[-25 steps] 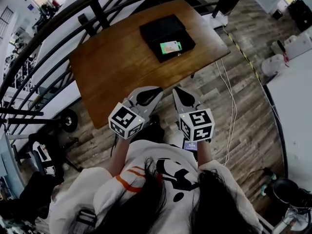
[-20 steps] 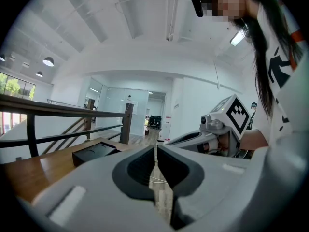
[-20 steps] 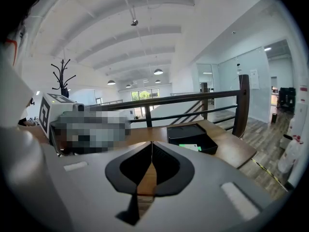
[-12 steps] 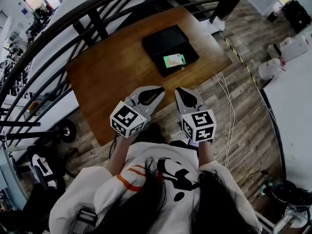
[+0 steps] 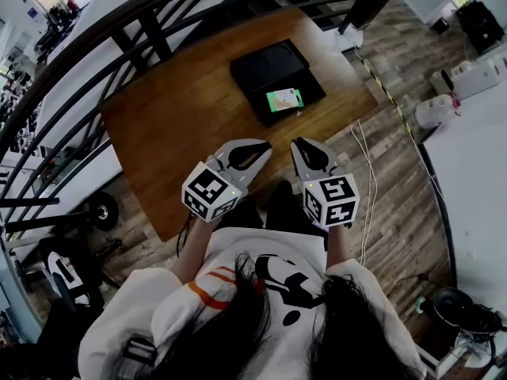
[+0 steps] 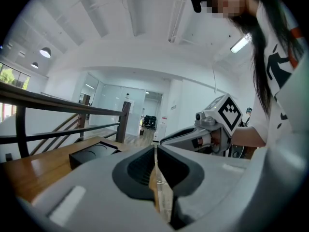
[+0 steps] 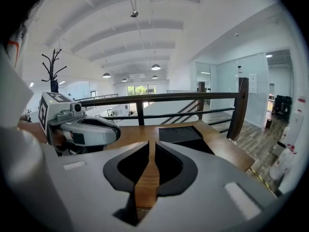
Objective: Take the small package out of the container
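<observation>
A black container [image 5: 273, 68] lies open on the far right part of the wooden table [image 5: 182, 125]. A small green package [image 5: 284, 99] rests in its near half. My left gripper [image 5: 259, 149] hovers over the table's near edge, shut and empty. Beside it, my right gripper [image 5: 303, 144] is also shut with nothing held, well short of the container. In the left gripper view the container [image 6: 91, 153] sits ahead to the left, with the right gripper [image 6: 212, 124] alongside. In the right gripper view the container [image 7: 186, 134] lies ahead past the shut jaws; the package is hidden there.
A black railing [image 5: 119, 34] runs along the table's far and left sides. White cables [image 5: 366, 172] trail over the wood floor to the right. A white table [image 5: 475, 157] stands at the right, and a wheeled cart [image 5: 87, 212] at the left.
Both grippers have edged slightly forward toward the table and a little apart. The container and package have not moved.
</observation>
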Demonstrator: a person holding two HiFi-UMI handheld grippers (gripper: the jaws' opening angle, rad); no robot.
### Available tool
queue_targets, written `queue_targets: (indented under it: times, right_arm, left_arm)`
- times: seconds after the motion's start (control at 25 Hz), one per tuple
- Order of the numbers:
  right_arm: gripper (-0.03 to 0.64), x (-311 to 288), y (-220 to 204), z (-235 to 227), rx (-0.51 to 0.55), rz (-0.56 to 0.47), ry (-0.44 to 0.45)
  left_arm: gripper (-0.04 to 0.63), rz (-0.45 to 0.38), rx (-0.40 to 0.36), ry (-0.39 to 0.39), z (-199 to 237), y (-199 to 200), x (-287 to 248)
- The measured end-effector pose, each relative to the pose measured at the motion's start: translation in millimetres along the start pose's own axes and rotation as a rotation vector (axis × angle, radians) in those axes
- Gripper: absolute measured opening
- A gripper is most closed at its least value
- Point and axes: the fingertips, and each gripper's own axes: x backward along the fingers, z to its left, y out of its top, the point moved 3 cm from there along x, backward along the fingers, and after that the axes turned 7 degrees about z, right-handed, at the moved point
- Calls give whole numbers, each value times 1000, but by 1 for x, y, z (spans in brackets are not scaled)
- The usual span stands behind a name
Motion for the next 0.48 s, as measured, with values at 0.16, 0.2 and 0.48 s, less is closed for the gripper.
queue_targets:
  times: [0.16,0.2,0.48]
  right_arm:
    - [92,-14,6,-8,39,29,43]
    - [101,-18,7,-9,48,34,59]
    - [106,-53,14,-28,39,58,121]
  left_arm:
    - [0,1,18,17,13,5,-8]
    - [0,-1,20,25,16,6,-9]
    - [0,8,40,73,41,6,-17]
